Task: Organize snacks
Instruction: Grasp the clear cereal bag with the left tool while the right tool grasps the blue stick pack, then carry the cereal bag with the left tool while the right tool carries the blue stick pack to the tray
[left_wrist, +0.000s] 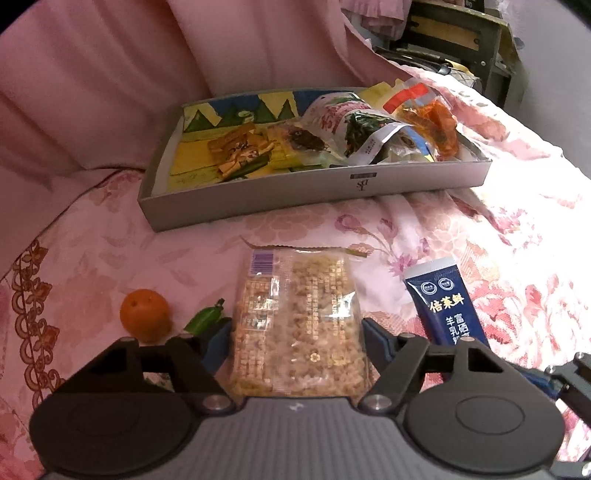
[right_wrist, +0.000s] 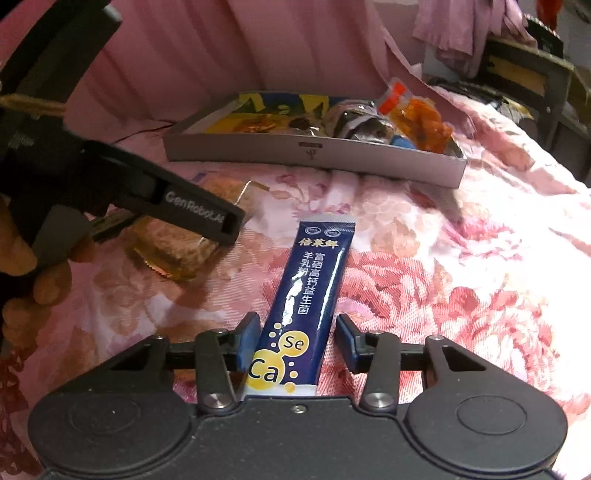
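Left gripper jaws spread wide around the clear cereal bar packet, pads at its edges, grip not confirmable. Right gripper jaws open astride the blue sachet, left pad touching, gap on right. Grey tray of snacks at 12 o'clock. Orange at 9 o'clock. Packet's near end hidden under gripper body.

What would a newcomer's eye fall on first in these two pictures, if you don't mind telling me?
Probably the clear pack of puffed-grain bars lying on the pink flowered bedspread, between the fingers of the left claw. Next, the dark blue sachet with yellow "Ca" and "Se" dots, between the open fingers of the right claw. Behind both sits a grey tray of snack packets, with a small orange at the left.
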